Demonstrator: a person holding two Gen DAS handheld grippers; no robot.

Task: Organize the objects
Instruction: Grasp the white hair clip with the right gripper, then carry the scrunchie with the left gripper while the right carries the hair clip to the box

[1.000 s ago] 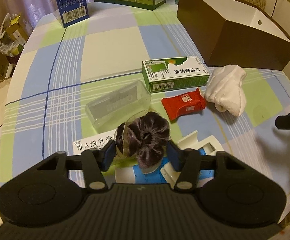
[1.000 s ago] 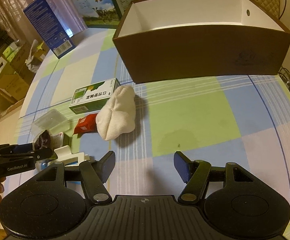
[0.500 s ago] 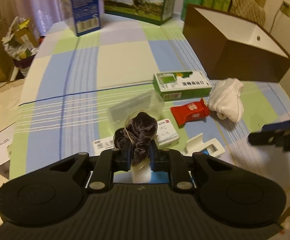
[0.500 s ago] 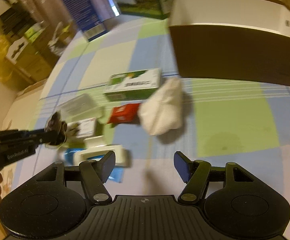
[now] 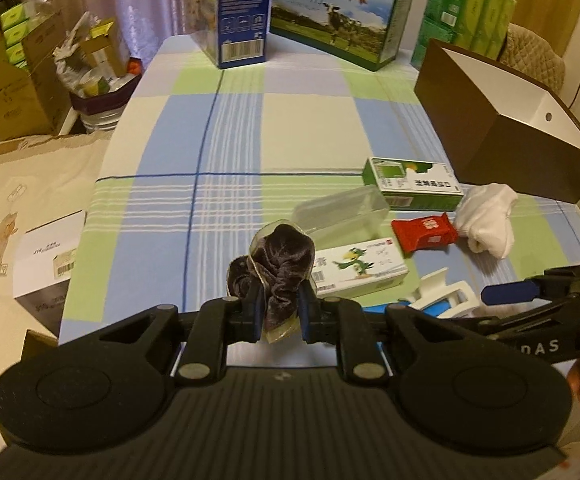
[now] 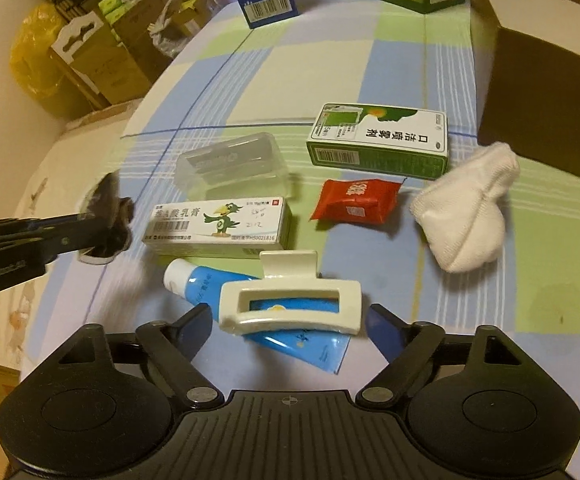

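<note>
My left gripper (image 5: 279, 312) is shut on a dark purple scrunchie in clear wrap (image 5: 280, 264), lifted above the checked tablecloth. The right wrist view shows that scrunchie (image 6: 108, 220) at the left, held off the table. My right gripper (image 6: 290, 330) stands open around a white hair claw clip (image 6: 290, 300) that lies on a blue tube (image 6: 290, 332). Beyond it lie a parrot-print ointment box (image 6: 218, 224), a clear plastic case (image 6: 234, 168), a red snack packet (image 6: 354, 202), a green spray box (image 6: 378, 140) and a rolled white sock (image 6: 466, 216). The brown open box (image 5: 502, 120) stands at the right.
A blue carton (image 5: 242, 12), a milk carton case (image 5: 338, 20) and green tissue packs (image 5: 466, 16) line the table's far edge. Cardboard boxes and bags (image 5: 30, 80) crowd the floor at left. A small white box (image 5: 46, 264) sits off the table's left edge.
My left gripper closed on the scrunchie and lifted it up and back. My right gripper swung left and down from the open cloth to straddle the white claw clip.
</note>
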